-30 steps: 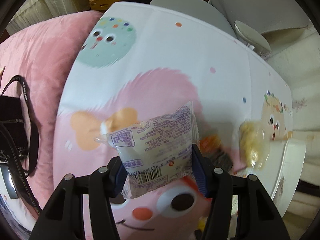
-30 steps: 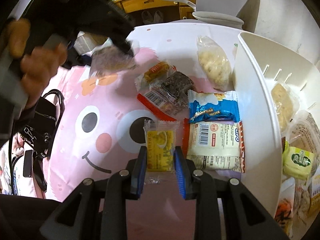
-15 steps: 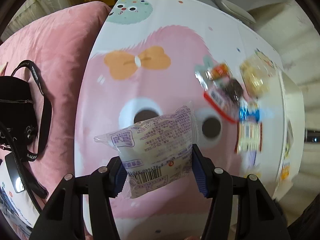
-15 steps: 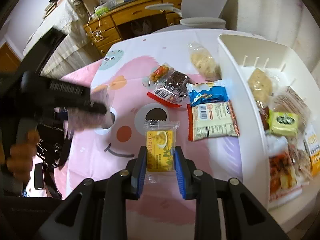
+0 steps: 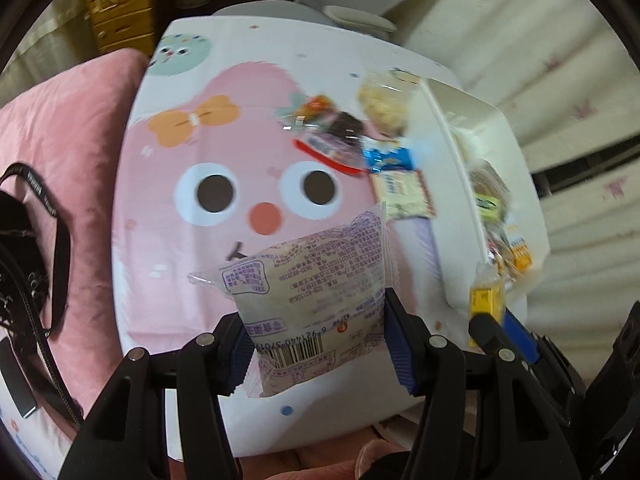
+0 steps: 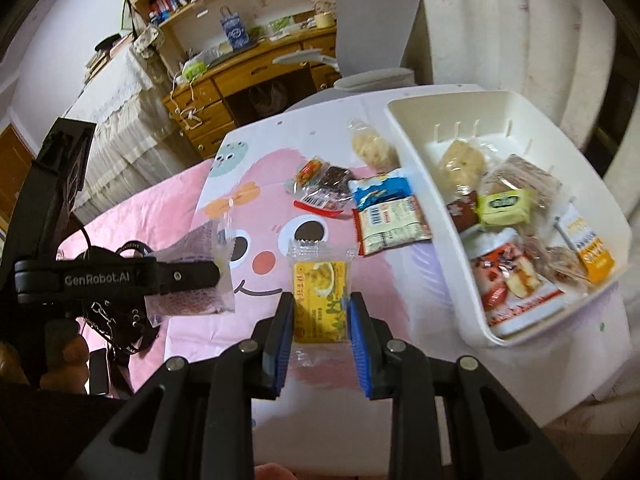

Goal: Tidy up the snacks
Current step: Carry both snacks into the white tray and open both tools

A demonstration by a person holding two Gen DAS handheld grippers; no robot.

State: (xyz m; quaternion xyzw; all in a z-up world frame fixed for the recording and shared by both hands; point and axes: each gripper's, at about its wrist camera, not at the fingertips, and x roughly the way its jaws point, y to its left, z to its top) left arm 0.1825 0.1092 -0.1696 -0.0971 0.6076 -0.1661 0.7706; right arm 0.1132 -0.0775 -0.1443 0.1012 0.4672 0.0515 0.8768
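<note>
My left gripper is shut on a clear packet with purple print, held in the air above the near part of the table; it also shows in the right wrist view. My right gripper is shut on a yellow snack packet, held above the table's near edge; the packet shows at the right of the left wrist view. A white bin at the right holds several snacks. Loose snacks lie on the table beside the bin.
The table has a pink cartoon-face cloth. A pink cushion with a black bag and strap lies to the left. A grey chair and a wooden desk stand behind the table.
Both grippers have pulled back and risen with their packets, so more of the table and bin shows. The left gripper has swung right, toward the bin.
</note>
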